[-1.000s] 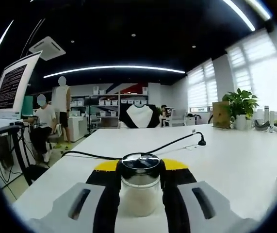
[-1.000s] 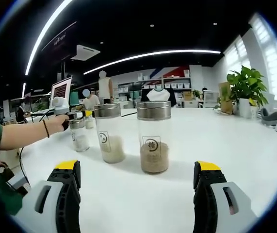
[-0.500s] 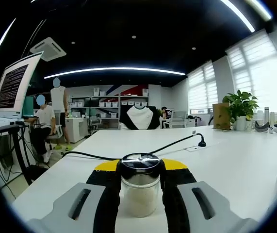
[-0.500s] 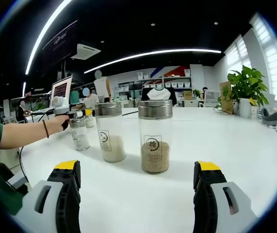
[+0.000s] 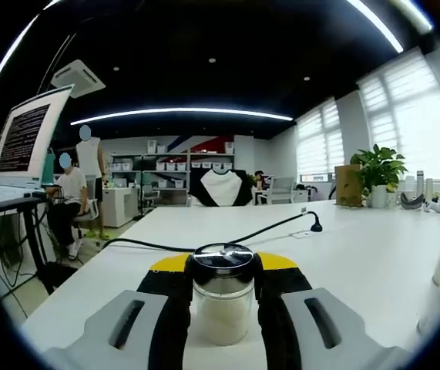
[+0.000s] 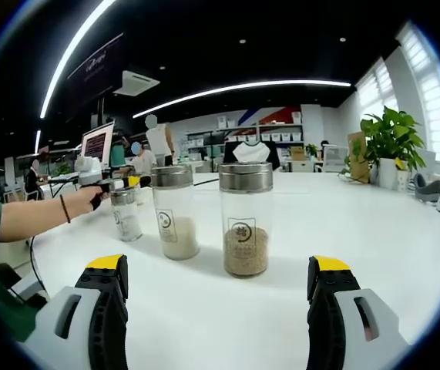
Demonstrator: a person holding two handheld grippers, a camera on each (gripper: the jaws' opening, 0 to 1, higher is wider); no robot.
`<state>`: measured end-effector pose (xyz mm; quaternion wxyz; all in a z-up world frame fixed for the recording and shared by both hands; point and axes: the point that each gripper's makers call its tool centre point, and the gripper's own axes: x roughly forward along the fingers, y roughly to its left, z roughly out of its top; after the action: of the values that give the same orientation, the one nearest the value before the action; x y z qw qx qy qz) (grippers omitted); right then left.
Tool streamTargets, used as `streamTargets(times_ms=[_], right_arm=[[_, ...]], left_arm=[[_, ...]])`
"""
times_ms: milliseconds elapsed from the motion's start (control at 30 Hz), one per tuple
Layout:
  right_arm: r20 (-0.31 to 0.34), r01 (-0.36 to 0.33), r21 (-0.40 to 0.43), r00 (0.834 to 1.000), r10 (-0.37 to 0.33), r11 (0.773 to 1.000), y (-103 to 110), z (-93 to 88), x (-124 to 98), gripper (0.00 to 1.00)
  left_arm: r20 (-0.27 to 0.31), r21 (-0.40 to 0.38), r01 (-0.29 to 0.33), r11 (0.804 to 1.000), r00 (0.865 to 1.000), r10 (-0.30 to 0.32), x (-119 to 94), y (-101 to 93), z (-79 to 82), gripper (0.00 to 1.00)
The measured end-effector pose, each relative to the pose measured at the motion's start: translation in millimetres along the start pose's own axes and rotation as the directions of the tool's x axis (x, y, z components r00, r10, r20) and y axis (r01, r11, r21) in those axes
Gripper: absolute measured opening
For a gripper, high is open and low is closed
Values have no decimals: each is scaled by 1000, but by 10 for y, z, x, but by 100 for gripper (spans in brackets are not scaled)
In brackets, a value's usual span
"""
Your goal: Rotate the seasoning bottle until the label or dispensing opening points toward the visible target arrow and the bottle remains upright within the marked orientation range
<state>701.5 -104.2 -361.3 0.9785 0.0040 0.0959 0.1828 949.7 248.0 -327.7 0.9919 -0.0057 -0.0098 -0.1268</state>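
White table runs deep into an open office — a black cable lies across it and a potted plant stands at its far edge. In the right gripper view three glass jars stand in a row, all upright: the jar of brown seasoning nearest, a taller jar of white powder beside it, and the small seasoning bottle furthest left, where the person's hand and the left gripper meet it. In the left gripper view that gripper is clamped on the bottle just under its metal cap, bottle standing on the table. The right gripper hangs with jaws wide apart, nothing between them, well short of the brown jar.

No target arrow or label on the gripped bottle is readable here — can't tell how far the turn is. To do it well: twist about the bottle's own vertical axis, base flat on the table, steady grip below the cap, no tilt; stop when the label faces the arrow, then release straight back.
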Motion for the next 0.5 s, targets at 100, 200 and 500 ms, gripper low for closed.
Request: streamTargets(times_ms=[100,200,500], right_arm=[[-3,-2,1,1000,2,1000,2,-9,14,99],[-7,-6,0,1000,6,1000,11,-19,25,99],[1,-13,-11,1000,13,1000,24,0,25,99]], left_arm=[[-7,9,11,1000,1000,-11,-60,-30,3,32],[2,25,32,999,999,-33,-142,-90,29,32],[25,22,107,994,994,-108,-373,-312,142,32]])
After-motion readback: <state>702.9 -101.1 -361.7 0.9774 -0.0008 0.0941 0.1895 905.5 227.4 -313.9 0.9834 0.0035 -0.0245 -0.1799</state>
